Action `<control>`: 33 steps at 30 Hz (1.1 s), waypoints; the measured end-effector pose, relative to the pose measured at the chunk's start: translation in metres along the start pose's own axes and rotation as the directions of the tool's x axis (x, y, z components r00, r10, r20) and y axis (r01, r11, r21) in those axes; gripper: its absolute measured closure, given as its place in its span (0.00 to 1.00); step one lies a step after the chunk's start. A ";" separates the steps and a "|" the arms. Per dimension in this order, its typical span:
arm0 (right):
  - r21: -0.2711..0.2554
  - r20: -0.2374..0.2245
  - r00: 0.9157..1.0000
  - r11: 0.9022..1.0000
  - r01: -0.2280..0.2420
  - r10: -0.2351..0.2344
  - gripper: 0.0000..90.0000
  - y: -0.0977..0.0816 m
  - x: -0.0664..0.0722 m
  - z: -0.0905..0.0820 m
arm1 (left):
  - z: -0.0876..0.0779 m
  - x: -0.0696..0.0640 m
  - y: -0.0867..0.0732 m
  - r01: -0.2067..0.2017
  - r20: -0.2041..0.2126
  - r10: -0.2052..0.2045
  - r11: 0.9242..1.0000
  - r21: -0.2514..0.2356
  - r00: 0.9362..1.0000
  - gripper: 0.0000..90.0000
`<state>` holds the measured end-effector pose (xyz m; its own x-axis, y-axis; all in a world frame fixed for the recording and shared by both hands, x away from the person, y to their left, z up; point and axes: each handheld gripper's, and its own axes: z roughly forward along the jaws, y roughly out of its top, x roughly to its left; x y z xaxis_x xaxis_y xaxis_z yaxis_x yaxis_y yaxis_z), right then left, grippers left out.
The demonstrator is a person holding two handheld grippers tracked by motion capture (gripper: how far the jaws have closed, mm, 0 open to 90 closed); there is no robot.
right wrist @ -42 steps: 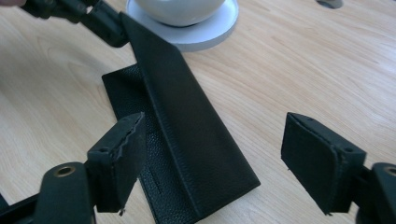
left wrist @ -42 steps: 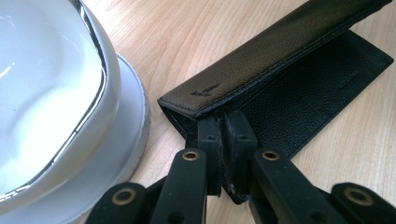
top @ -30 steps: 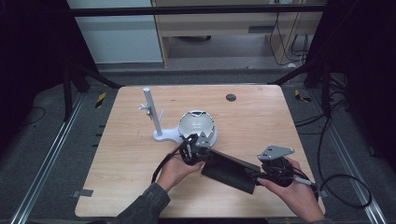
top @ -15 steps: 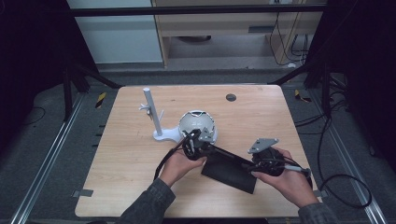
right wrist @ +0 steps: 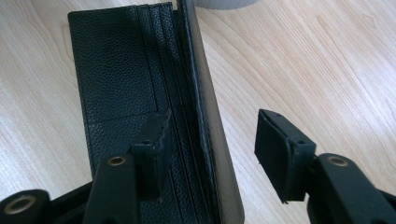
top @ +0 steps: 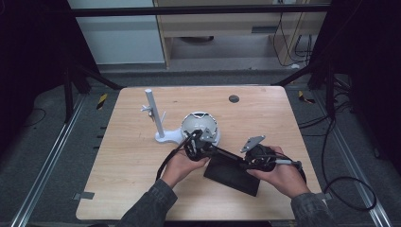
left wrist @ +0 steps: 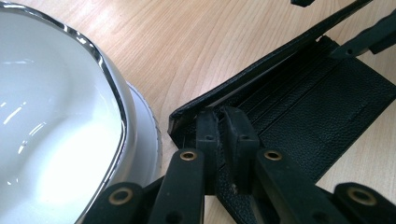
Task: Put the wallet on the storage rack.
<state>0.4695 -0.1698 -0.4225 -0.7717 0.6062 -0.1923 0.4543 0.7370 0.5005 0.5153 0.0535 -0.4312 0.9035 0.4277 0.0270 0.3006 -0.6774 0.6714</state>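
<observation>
Right claw [right wrist: 210,154] slid leftward, closing astride the wallet's [top: 231,172] raised flap; left claw [left wrist: 224,140] pinches its half-hidden corner.

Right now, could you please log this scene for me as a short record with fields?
surface: wooden table
held thing: black wallet, lying open, one flap raised
left gripper: shut on the wallet's flap near its corner
right gripper: fingers have just been closing, astride the raised flap, not yet pressing it
nearby: white bowl with a silver rim, beside the wallet
also: white stand with an upright post
</observation>
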 end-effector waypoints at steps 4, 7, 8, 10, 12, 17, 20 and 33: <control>0.024 -0.007 1.000 0.999 0.021 -0.021 0.56 0.004 0.000 0.004 | 0.001 0.000 0.000 -0.003 0.002 0.003 1.000 0.008 1.000 0.94; 0.039 -0.018 0.999 0.999 0.030 -0.029 0.59 0.007 -0.001 0.008 | 0.000 0.000 0.000 0.000 -0.001 0.000 1.000 0.005 1.000 0.94; 0.039 -0.018 0.999 0.999 0.030 -0.029 0.59 0.007 -0.001 0.008 | 0.000 0.000 0.000 0.001 -0.001 -0.001 1.000 0.004 1.000 0.94; 0.045 -0.019 0.999 0.998 0.032 -0.031 0.60 0.007 -0.002 0.010 | 0.000 0.000 -0.001 0.002 0.000 -0.002 1.000 0.003 1.000 0.95; 0.055 -0.025 0.999 0.998 0.031 -0.030 0.61 0.007 -0.001 0.012 | -0.001 0.001 -0.001 0.002 0.000 -0.002 1.000 0.002 1.000 0.95; 0.064 -0.031 0.999 0.997 0.044 -0.042 0.61 0.008 -0.001 0.016 | -0.001 0.002 -0.004 0.006 0.003 -0.006 1.000 0.002 1.000 0.96; 0.065 -0.032 0.999 0.997 0.045 -0.043 0.61 0.008 -0.001 0.016 | -0.002 0.002 -0.004 0.007 0.001 -0.007 1.000 0.004 1.000 0.97; 0.077 -0.043 0.998 0.996 0.051 -0.047 0.62 0.008 0.001 0.019 | -0.002 0.003 -0.005 0.008 -0.002 -0.008 1.000 0.005 1.000 0.98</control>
<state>0.4810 -0.1576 -0.4352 -0.8109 0.5571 -0.1792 0.4474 0.7875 0.4238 0.5160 0.0599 -0.4326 0.9007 0.4339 0.0230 0.3090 -0.6769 0.6681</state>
